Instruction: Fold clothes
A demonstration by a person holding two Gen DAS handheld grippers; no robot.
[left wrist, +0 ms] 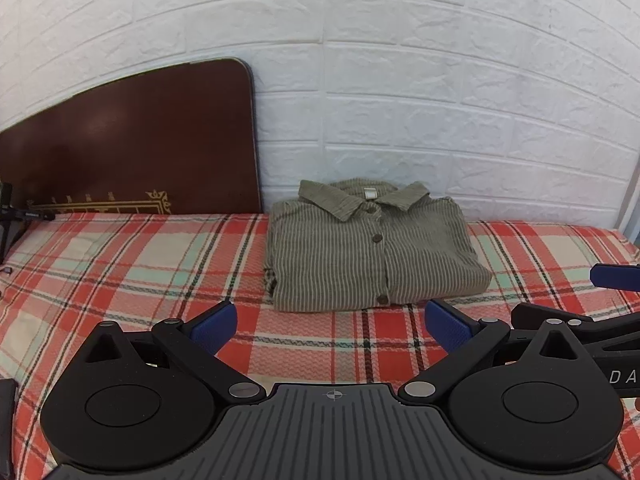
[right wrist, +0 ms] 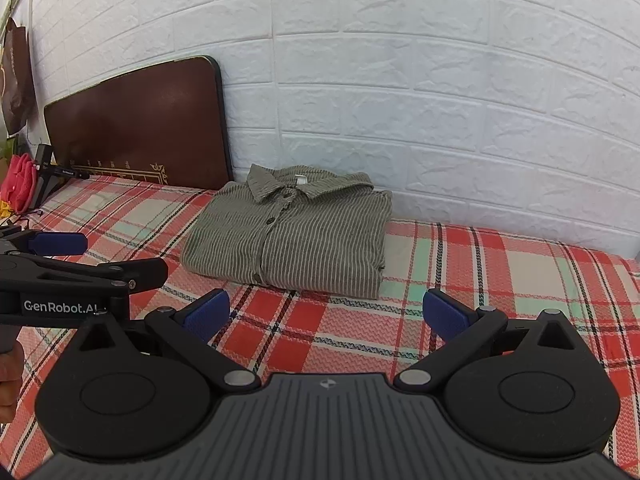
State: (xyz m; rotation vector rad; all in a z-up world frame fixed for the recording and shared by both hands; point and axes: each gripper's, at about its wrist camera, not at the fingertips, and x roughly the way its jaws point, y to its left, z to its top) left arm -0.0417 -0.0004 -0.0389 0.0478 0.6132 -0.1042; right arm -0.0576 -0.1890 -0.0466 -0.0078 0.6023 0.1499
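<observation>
- Task item: the shirt (left wrist: 376, 248), an olive striped button-up, lies on the bed (left wrist: 120, 264) against the far edge, where the plaid cover meets the white brick wall (left wrist: 440, 80). It is folded into a compact rectangle, collar toward the wall, button placket up.
- Left gripper (left wrist: 330, 326): fingers spread wide, holding nothing, hovering over the plaid cover just short of the shirt's near edge.
- Right gripper (right wrist: 326, 314): fingers spread wide, empty, likewise short of the shirt's near edge. The left gripper shows at the left side of the right wrist view, so the two tools sit side by side.
- A brown board (right wrist: 136, 128) leans against the wall at the far left corner of the bed, beside the shirt but apart from it.
- Step in hand, as judged: the fold looks complete; both tools stand clear of the cloth. No other garment is in view.
- Next move, as judged: either withdraw and end, or tidy the bundle. The near left corner of the shirt looks slightly bunched; any correction calls for a light pinch at that edge without dragging the stacked layers open.
</observation>
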